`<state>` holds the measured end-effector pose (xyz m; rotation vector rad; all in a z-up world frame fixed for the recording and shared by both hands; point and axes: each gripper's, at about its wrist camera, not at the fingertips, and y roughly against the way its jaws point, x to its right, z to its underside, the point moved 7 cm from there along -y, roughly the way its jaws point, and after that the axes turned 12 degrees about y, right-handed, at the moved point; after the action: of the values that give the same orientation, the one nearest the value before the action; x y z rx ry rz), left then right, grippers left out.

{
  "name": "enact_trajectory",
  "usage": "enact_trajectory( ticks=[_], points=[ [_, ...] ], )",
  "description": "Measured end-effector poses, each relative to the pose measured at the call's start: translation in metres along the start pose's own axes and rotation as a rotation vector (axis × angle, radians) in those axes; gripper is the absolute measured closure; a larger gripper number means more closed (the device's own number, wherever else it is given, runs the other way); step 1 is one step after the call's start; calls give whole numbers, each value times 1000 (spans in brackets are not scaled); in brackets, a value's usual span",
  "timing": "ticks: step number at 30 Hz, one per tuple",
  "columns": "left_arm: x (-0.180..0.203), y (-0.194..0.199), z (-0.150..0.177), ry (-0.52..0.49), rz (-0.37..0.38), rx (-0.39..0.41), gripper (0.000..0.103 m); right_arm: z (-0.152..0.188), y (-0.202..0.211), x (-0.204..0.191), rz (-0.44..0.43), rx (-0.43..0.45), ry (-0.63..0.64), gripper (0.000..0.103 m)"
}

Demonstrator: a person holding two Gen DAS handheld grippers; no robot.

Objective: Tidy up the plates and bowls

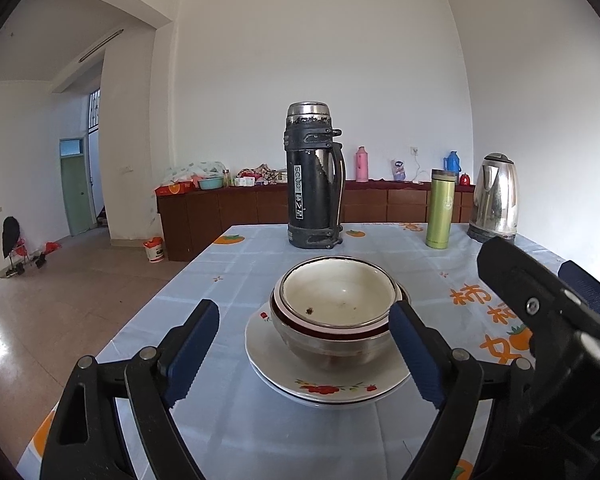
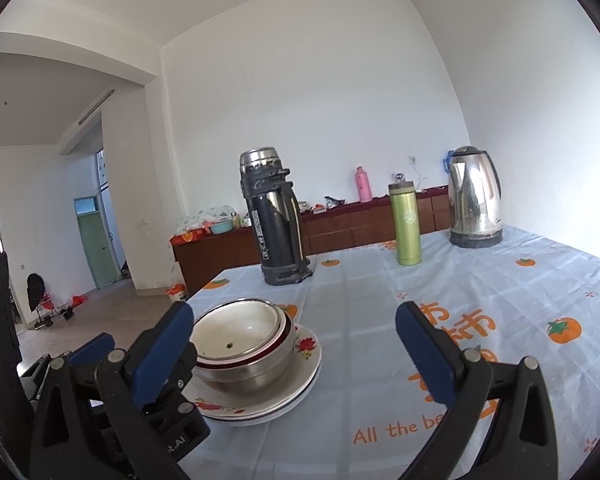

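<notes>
A stack of nested bowls (image 1: pixel 336 312), white inside with a steel outer wall, sits on a stack of white flowered plates (image 1: pixel 328 388) on the table. My left gripper (image 1: pixel 304 352) is open, its blue fingers on either side of the bowls, empty. In the right wrist view the bowls (image 2: pixel 244 344) and plates (image 2: pixel 300 376) lie at the lower left. My right gripper (image 2: pixel 296 356) is open and empty, to the right of the stack. Its body also shows in the left wrist view at the right edge.
A black thermos (image 1: pixel 314 176), a green bottle (image 1: pixel 441 210) and a steel kettle (image 1: pixel 494 200) stand at the far side of the table. The tablecloth (image 2: pixel 480 300) is light blue with orange prints. The table's left edge drops to the floor (image 1: pixel 60 300).
</notes>
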<state>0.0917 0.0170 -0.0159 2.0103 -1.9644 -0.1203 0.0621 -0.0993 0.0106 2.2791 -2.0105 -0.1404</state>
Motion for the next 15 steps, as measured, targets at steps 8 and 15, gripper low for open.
enact_trajectory(
  ticks=[8, 15],
  points=[
    [-2, 1, -1, -7, -29, 19, 13, 3, -4, 1, -6, -22, -6, 0],
    [-1, -1, -1, -3, -23, 10, 13, 3, -3, 1, -4, -13, -6, 0]
  ],
)
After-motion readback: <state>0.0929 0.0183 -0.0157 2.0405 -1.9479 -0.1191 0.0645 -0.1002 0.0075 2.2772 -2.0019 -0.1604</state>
